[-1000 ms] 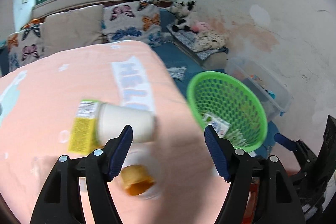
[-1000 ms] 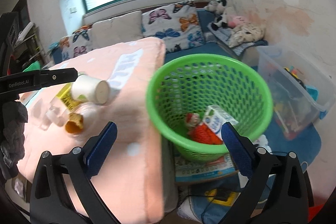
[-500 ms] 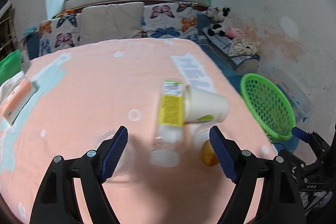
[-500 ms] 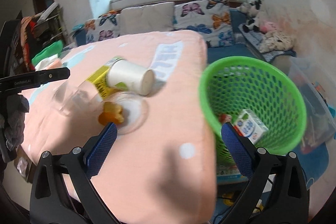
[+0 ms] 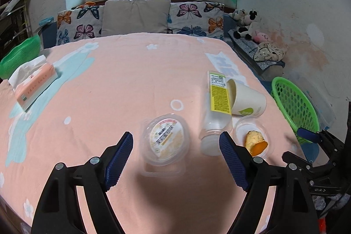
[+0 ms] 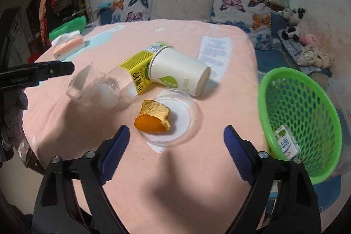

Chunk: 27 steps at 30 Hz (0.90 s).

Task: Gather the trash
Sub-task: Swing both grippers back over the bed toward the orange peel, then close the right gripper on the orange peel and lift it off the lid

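Observation:
On the pink table (image 5: 122,89) lie a clear plastic tub with a printed lid (image 5: 165,139), a clear bottle with a yellow label (image 5: 216,109), a tipped white paper cup (image 5: 248,99) and a clear lid holding an orange peel (image 5: 254,143). My left gripper (image 5: 175,159) is open, just short of the tub. My right gripper (image 6: 175,152) is open, just short of the peel (image 6: 153,118) on its lid; the cup (image 6: 179,75) and bottle (image 6: 129,78) lie beyond. The green basket (image 6: 294,102) at the right holds a milk carton (image 6: 287,144).
A tissue pack (image 5: 33,84) lies at the table's far left, with a green bowl (image 5: 19,54) beyond. Cushions (image 5: 136,14) line the sofa behind. A clear storage box (image 5: 324,106) stands behind the basket (image 5: 294,106), which sits off the table's right edge.
Both grippers swung left from the basket toward the table. The left view now centres on the clear tub; the right view now centres on the peel lid. Both stayed open.

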### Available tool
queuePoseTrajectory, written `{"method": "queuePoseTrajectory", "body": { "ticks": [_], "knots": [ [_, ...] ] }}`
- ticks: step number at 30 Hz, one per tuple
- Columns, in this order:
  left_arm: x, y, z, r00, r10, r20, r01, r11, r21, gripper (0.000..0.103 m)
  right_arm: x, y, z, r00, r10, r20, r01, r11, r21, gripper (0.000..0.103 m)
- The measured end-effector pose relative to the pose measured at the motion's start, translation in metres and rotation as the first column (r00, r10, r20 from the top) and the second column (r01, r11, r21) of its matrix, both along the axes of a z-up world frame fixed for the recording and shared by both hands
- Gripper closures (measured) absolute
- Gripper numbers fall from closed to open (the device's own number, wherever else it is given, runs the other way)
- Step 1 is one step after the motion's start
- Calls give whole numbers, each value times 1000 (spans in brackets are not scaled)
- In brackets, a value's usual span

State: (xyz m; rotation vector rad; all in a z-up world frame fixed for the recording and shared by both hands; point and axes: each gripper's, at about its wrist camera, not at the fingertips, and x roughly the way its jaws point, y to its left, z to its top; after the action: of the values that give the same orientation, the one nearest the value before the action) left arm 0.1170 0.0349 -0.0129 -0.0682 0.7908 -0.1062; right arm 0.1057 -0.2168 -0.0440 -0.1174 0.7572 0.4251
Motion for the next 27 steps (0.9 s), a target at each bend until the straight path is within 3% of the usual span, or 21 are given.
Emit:
{"method": "queuePoseTrajectory", "body": {
  "ticks": [6,14,27],
  "knots": [
    [1,7,0,1000,-4,-3,4,1000,-2,25,13,10,-8,997,66,-42,-67,997,-26,26],
    [-2,9,-3,1000,-26,-12,26,1000,3,25,32,20,-19,977,172,-124,-178,983,-37,45],
    [3,11,-11,993,-109,-52,109,994,-9,25,58,27,-26,933,282,-223,-285,958,19,48]
  ]
}}
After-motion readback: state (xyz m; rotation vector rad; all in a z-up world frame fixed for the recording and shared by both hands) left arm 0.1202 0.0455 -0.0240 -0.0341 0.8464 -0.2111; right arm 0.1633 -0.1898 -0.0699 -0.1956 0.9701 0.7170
